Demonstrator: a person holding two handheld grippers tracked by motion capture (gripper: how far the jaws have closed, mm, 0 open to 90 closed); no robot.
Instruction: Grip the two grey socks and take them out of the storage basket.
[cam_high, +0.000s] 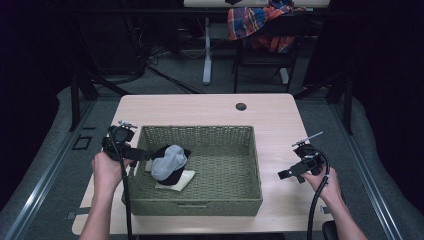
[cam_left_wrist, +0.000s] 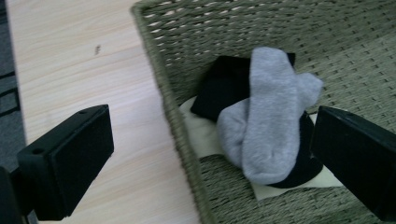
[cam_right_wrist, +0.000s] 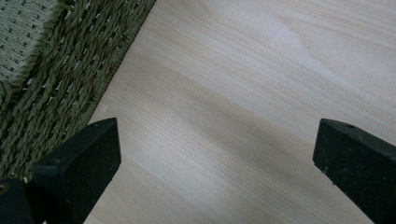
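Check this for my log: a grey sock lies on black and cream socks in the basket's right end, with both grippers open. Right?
Not quite. The grey sock and the socks under it lie in the left end of the basket, as the high view shows. The left gripper and right gripper are open.

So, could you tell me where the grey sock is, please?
In the high view, the grey sock lies in the woven basket's left end, atop black and cream socks.
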